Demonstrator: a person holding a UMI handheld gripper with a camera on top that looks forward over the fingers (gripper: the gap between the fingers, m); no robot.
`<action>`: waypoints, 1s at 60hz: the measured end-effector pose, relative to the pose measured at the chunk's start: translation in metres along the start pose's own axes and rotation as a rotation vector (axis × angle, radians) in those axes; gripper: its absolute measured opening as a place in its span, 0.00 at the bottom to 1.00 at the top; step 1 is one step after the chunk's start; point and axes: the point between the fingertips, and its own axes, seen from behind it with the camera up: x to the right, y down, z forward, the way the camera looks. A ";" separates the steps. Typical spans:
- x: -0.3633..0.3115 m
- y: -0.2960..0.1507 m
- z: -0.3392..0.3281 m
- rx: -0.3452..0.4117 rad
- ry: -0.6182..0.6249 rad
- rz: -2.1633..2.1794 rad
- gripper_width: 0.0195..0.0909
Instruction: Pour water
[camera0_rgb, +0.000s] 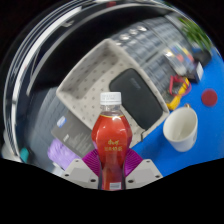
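Observation:
A plastic bottle (111, 140) with a white cap, red drink inside and a red label stands upright between my gripper's (111, 166) fingers. Both purple pads press on its lower body, one on each side, so the gripper is shut on it. A white paper cup (181, 127) sits to the right, beyond the fingers, on a blue surface (160, 146). The cup is upright and its inside looks white; I cannot see any liquid in it.
A grey pegboard tray (92, 84) holding a dark panel (137, 98) lies behind the bottle. To the far right are a red round object (209, 97), orange and green items (180, 98), and other clutter. A purple item (61, 153) lies left of the fingers.

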 end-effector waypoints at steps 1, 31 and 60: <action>0.000 -0.002 0.000 -0.003 -0.005 0.049 0.10; 0.016 -0.051 -0.013 0.015 -0.123 1.075 0.10; 0.011 -0.044 -0.022 -0.095 -0.110 0.851 0.12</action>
